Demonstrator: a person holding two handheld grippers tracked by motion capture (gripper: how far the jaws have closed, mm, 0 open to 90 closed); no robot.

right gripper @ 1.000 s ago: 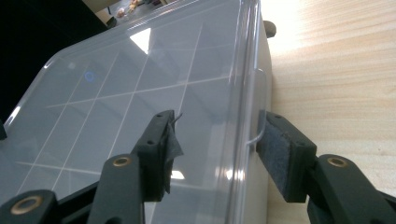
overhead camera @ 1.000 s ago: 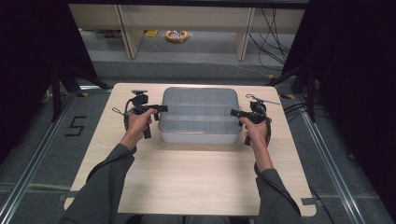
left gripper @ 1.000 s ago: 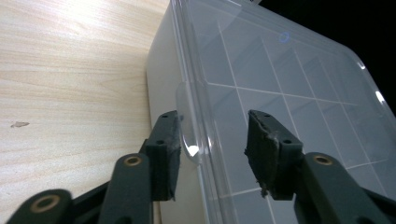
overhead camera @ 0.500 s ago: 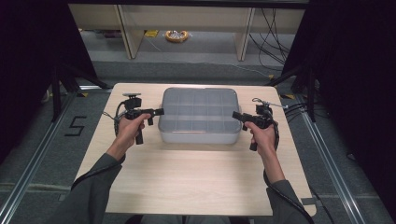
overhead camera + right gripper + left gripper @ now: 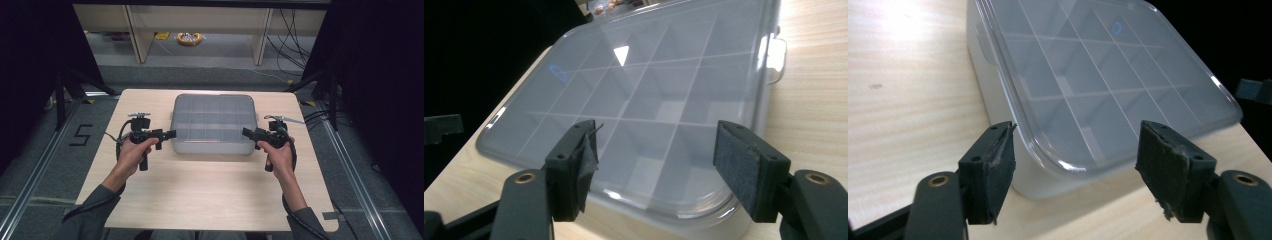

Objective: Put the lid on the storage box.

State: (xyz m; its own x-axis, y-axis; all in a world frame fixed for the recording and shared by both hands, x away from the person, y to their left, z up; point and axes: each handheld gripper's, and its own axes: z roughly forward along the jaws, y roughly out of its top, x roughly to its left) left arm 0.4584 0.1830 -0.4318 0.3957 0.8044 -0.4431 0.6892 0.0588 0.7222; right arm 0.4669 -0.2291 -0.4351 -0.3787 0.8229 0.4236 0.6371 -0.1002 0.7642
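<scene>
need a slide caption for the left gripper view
Open left gripper facing a corner of the lidded, compartmented clear box on the wooden table.

Both hands have drawn back from the box (image 5: 213,123) — toward the near table edge. The left gripper (image 5: 170,134) and right gripper (image 5: 246,132) now sit apart from its sides — jaws spread

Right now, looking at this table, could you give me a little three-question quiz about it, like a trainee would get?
1. True or false: the lid is on the clear divided box.
2. The left gripper is: A) open, B) shut on the box, C) lying on the table.
3. Fill in: the right gripper is off the box's ____ side.

Key: 1 true; 2 A; 3 right.
</scene>
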